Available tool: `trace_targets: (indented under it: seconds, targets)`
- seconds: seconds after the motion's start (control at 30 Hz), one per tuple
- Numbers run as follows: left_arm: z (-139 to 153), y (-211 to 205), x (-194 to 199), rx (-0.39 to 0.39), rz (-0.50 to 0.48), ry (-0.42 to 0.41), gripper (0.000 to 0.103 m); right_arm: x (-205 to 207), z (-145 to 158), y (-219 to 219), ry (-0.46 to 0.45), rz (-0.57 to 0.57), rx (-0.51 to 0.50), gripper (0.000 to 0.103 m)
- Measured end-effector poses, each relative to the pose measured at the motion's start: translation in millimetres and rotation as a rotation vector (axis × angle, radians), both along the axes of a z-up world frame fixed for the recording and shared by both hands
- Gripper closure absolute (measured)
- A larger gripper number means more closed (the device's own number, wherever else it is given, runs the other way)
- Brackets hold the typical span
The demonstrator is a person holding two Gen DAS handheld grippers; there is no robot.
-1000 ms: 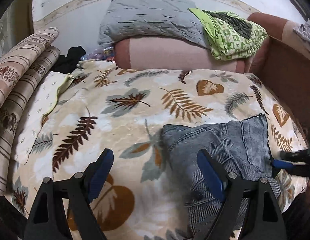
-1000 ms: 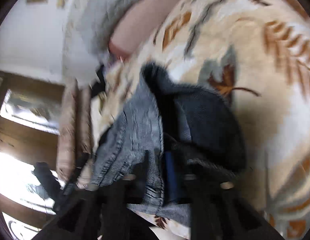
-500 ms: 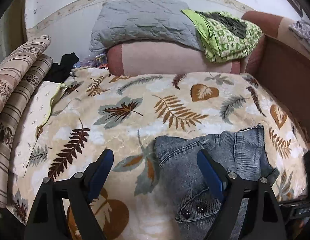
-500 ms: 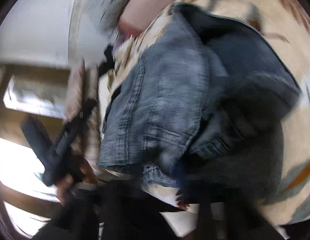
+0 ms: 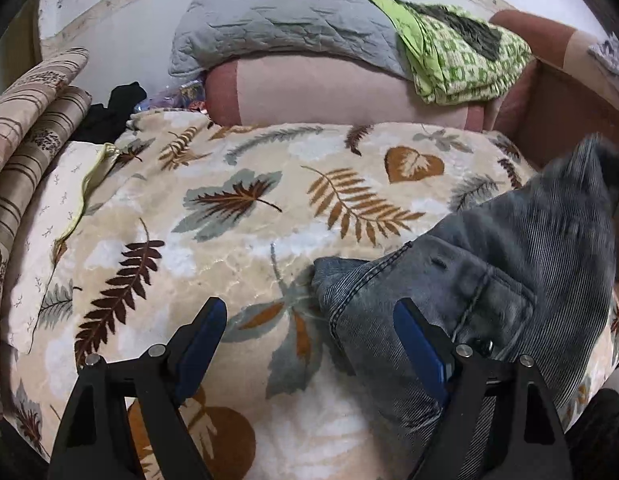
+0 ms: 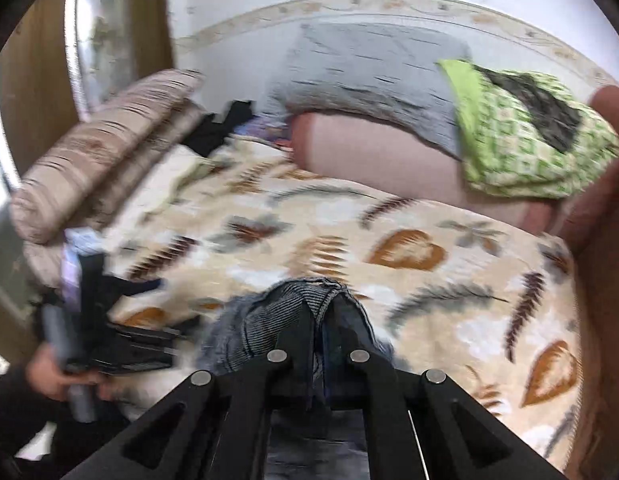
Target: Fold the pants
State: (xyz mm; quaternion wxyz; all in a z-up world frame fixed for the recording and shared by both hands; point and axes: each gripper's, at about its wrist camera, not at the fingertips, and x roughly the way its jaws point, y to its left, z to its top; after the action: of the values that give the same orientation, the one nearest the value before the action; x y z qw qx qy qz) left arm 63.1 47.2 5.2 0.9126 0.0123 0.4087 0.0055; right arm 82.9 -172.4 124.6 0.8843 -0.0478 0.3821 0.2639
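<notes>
My right gripper [image 6: 317, 340] pinches a bunched edge of the grey-blue corduroy-like denim pants [image 5: 509, 280], lower right of frame on the leaf-patterned fleece blanket [image 5: 269, 200]; my left gripper [image 5: 305, 344] gapes empty beside them, folding barely begun

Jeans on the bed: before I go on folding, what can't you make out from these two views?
- Jeans, left wrist view: lifted end blurred at the right edge; lower part hidden behind the left hand-held gripper.
- Right wrist view: the shut right hand-held gripper covers the pinched denim; which part is held is unclear.
- Left hand, right wrist view: motion-blurred.
</notes>
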Motion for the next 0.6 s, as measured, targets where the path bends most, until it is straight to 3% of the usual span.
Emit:
trace_targets:
  seconds: [0.1, 0.2, 0.23, 0.27, 0.3, 0.37, 0.43, 0.47, 0.53, 0.6]
  targets:
    - [-0.1, -3.9, 2.2, 0.009, -0.005, -0.006, 0.017, -13.7, -14.7, -3.7, 0.038, 0.071, 0.04, 0.099]
    - [3.6, -7.7, 0.8, 0.009, -0.007, -0.019, 0.017, -7.7, -36.1, -20.1, 0.117, -0.008, 0.114, 0.095]
    - [4.3, -9.9, 0.3, 0.023, -0.008, -0.024, 0.017, -6.7, -44.7, -30.6, 0.16, -0.049, 0.134, 0.087]
    - [4.5, -11.5, 0.2, 0.029, -0.012, -0.027, 0.017, -6.1, -57.8, -48.7, 0.231, -0.119, 0.212, 0.071]
    - [4.4, -12.3, 0.4, 0.029, -0.015, -0.027, 0.017, -10.1, -65.9, -63.4, 0.27, -0.156, 0.28, 0.044]
    - [2.6, -13.9, 1.9, 0.028, -0.018, -0.018, 0.017, -27.8, -87.8, -96.3, 0.343, -0.268, 0.447, 0.012]
    - [1.3, -16.5, 2.9, 0.035, -0.024, -0.014, 0.017, -59.3, -119.6, -120.7, 0.425, -0.359, 0.594, 0.011]
    - [1.3, -17.8, 3.1, 0.039, -0.026, -0.013, 0.017, -66.5, -125.8, -117.9, 0.438, -0.352, 0.584, 0.011]
    - [2.4, -21.0, 2.2, 0.048, -0.026, -0.015, 0.017, -87.2, -131.8, -94.2, 0.425, -0.248, 0.46, 0.011]
    - [5.2, -25.0, -3.1, 0.063, -0.037, -0.019, 0.017, -94.9, -126.9, -62.4, 0.374, -0.142, 0.345, 0.018]
